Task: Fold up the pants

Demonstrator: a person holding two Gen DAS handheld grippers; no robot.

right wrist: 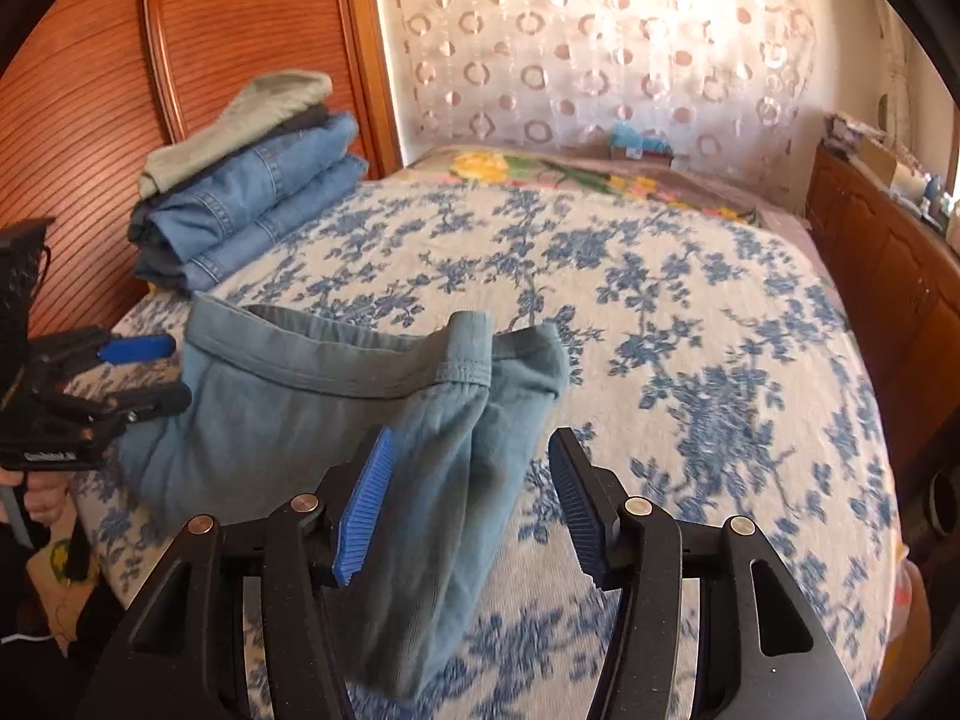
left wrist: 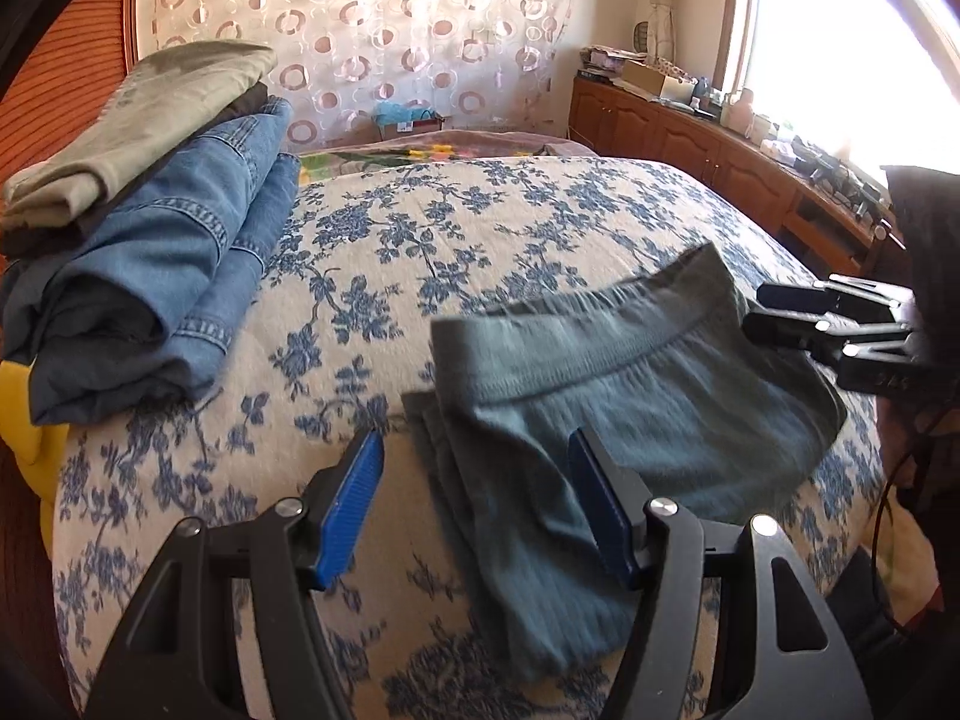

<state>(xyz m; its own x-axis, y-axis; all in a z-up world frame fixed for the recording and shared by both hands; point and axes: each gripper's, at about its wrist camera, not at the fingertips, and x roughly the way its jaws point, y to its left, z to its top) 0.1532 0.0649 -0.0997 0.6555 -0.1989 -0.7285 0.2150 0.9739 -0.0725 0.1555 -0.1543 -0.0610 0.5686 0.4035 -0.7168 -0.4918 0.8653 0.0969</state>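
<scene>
Grey-green pants (left wrist: 630,396) lie folded on the flowered bedspread (left wrist: 480,228), waistband toward the far side. My left gripper (left wrist: 477,438) hovers open over their left edge, blue pads apart with cloth beneath and nothing pinched. In the right wrist view the pants (right wrist: 288,408) spread left of centre, with a folded ridge running toward the camera. My right gripper (right wrist: 473,438) stands open over that ridge, pads not pressing on it. The left gripper (right wrist: 171,372) shows at the pants' left edge, and the right gripper (left wrist: 759,309) at their right waistband corner.
A stack of folded clothes, jeans (left wrist: 168,276) under a khaki garment (left wrist: 150,114), sits at the far left of the bed (right wrist: 690,330); the stack (right wrist: 252,210) lies against a wooden panel (right wrist: 90,138). Wooden cabinets (left wrist: 690,144) with clutter line the right wall.
</scene>
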